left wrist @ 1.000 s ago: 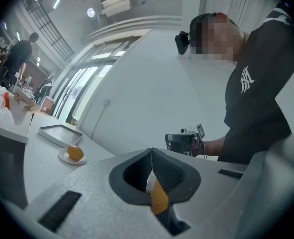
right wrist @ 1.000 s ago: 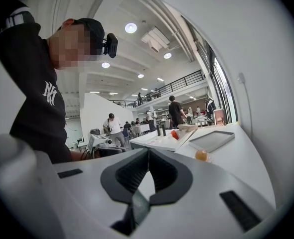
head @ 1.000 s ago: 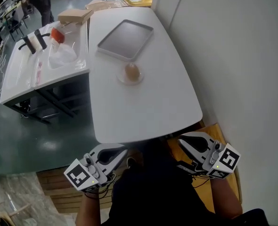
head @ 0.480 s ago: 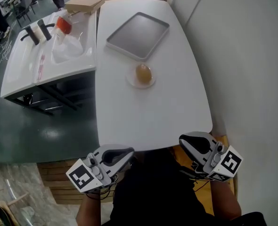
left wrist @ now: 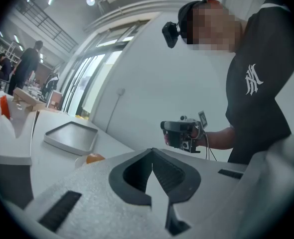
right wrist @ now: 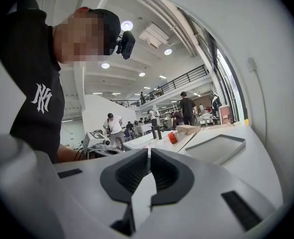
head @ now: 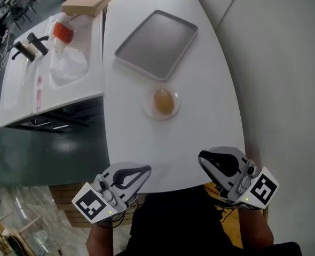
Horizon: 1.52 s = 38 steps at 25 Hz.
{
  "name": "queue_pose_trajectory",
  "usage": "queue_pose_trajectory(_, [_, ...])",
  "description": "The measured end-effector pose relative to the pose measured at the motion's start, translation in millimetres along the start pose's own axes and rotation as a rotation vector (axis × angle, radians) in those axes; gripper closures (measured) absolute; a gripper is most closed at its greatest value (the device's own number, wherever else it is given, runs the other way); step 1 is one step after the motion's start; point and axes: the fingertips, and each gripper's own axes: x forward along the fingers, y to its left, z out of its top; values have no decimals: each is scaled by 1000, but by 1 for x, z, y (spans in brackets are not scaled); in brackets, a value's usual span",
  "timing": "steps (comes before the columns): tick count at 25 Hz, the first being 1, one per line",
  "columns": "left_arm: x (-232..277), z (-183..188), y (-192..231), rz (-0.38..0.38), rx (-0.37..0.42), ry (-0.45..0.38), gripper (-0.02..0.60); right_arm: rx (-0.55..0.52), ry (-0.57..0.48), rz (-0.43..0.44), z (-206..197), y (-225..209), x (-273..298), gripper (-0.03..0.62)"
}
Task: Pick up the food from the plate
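Room: a large workshop with a dark green floor and a pale wall along the right side of the table.
White table: long, with rounded corners, running away from the person.
Plate: small and round, near the middle of the table, just in front of the tray.
Food: one rounded golden-brown piece lying in the middle of the plate, with neither gripper touching it.
Tray: grey, rectangular and bare, lying at an angle beyond the plate.
Left gripper: held low at the near edge of the table, well apart from the plate. Its jaws are pressed together, with nothing between them.
Right gripper: held at the near right corner of the table, also well apart from the plate. Its jaws are closed tip to tip on nothing.
Side table: white, to the left across a gap. It carries a clear plastic bag, a red-topped container and a cardboard box.
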Motion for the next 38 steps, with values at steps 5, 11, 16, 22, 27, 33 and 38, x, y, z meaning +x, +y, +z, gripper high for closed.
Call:
queue_pose_trajectory(5, [20,3,44,28,-77,44,577,7,52,67,4,-36,38,589])
queue_pose_trajectory(11, [51,6,92,34,-108,68,577,-67,163,100,-14,-76,87,479])
queue_pose_trajectory(16, [67,6,131,60,-141,64,577,-31,199,111,-33,-112,118,393])
queue_pose_trajectory(22, [81,-10,159,79,-185,58,577,13,231,98,-68,-147,145,320])
queue_pose_trajectory(27, [89,-28,171,106,-227,69,577,7,254,113,-95,-167,165,274])
queue_pose_trajectory(33, [91,-50,181,138,-252,87,577,-30,296,89,-124,-176,181,202])
queue_pose_trajectory(38, [87,-64,186,160,-278,89,577,-53,336,94,-142,-177,187,168])
